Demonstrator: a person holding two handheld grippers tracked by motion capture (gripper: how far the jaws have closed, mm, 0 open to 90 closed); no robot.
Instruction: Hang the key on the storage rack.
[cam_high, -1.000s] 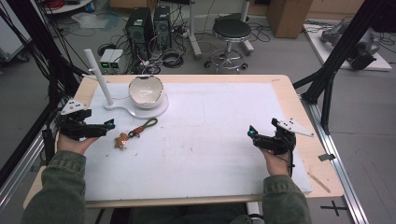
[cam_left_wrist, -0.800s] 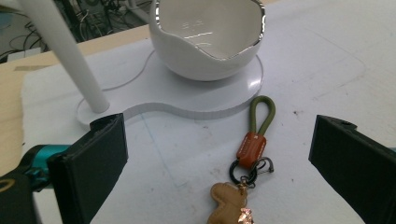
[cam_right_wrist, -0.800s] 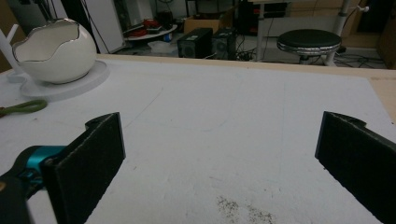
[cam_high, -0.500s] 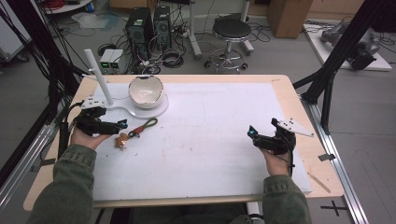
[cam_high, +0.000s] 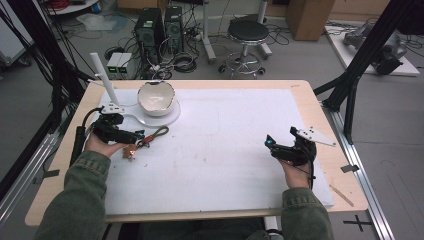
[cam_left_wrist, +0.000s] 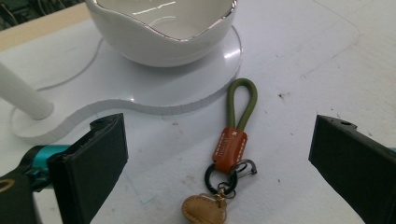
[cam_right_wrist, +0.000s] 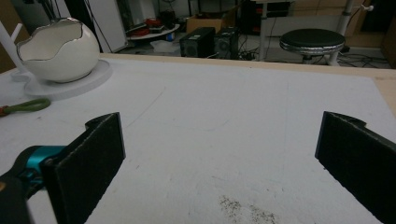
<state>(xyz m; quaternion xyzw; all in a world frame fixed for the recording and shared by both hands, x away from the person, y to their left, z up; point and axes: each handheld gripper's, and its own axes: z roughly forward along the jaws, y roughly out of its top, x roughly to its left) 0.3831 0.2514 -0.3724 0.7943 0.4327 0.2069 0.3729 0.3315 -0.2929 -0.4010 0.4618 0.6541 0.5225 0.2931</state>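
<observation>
Near the left edge of the desk (cam_high: 300, 95), on its white mat, lies a keychain (cam_left_wrist: 233, 154): an olive-green cord loop, a stitched orange leather tab, a black ring with a small clasp, and a tan leather charm at the near end. The loop end points toward a white stand base (cam_left_wrist: 154, 88), and its tip lies just beside that base's curved edge without resting on it. On the base sits a white bowl (cam_high: 156, 98) with a wavy, silver-trimmed rim, and a white post (cam_high: 104, 75) rises from the base's far-left lobe. The left gripper (cam_high: 134, 136) hovers close over the keychain with its fingers (cam_left_wrist: 98, 158) released, spread wide, one on each side of the keychain and touching none of it. The right gripper (cam_high: 270, 143) is held well apart, toward the right edge of the desk, its fingers (cam_right_wrist: 93, 158) likewise spread wide over bare mat with nothing between them.
</observation>
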